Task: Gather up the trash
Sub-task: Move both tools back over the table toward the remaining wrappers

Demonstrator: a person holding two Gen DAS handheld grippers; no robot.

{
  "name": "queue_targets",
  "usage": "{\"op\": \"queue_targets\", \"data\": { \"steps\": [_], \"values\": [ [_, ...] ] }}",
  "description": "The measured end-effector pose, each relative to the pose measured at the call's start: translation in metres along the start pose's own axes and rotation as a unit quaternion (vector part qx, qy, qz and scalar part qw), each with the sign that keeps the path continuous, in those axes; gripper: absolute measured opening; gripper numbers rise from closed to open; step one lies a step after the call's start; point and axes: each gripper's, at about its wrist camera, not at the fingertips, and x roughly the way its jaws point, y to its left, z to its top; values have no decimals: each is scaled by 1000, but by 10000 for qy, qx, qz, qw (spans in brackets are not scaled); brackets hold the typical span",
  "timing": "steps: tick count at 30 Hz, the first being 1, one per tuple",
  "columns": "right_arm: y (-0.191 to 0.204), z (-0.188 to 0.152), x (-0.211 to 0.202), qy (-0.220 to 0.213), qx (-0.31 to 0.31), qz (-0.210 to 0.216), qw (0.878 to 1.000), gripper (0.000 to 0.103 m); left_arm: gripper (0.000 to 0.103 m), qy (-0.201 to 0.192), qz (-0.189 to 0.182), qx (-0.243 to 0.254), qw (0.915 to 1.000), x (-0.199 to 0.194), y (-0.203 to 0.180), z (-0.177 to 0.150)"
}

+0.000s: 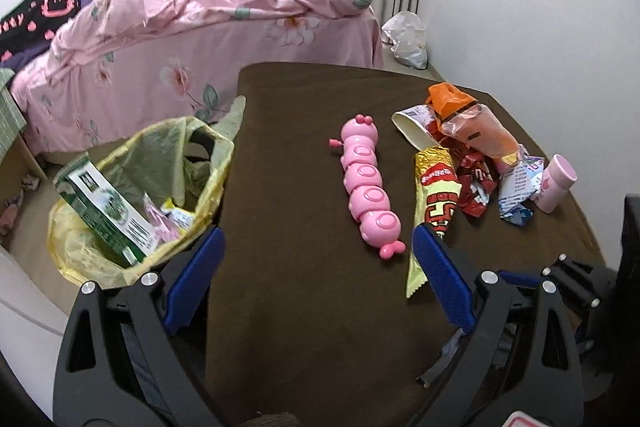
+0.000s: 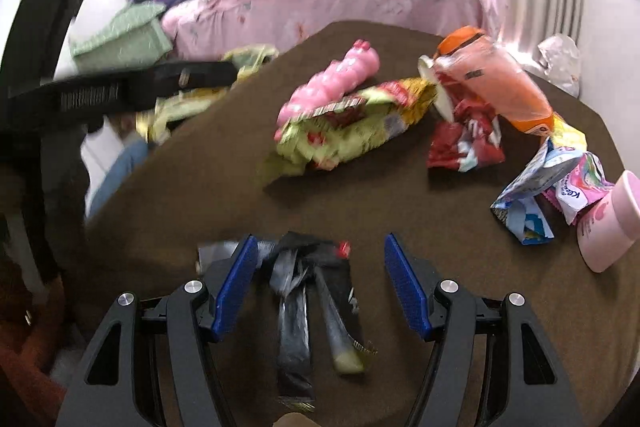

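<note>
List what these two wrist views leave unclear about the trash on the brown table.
- Dark crumpled wrapper, right wrist view: motion blur hides its print; it lies between the open right gripper fingers, contact unclear.
- Bin with yellow bag liner, left wrist view: its bottom is hidden by the green carton and left gripper.
- Blue-white wrapper, left wrist view: text too small.
</note>
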Motion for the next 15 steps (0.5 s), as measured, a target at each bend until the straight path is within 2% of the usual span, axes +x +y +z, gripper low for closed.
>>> {"op": "queue_targets", "data": {
  "steps": [3,5,7,11,15],
  "values": [
    [-3,-15,-10,17,-170,-182,9997,62,90,101,-196,-62,9997,2,-3,-2],
    [-15,-22,-16,69,-8,-202,9998,62,90,145,-273,-22,9995,4,-8,-4],
    [-33,-32,-25,46,234,-453,9987,62,90,194,-373,-4,9991,6,-13,-4],
    [-55,-45,-34,30,576,-612,9965,62,90,219,-428,76,9988,6,-20,-6],
    [-59,-53,-39,-48,750,-546,9957,62,90,245,-435,95,9987,5,-22,-6]
  ]
}}
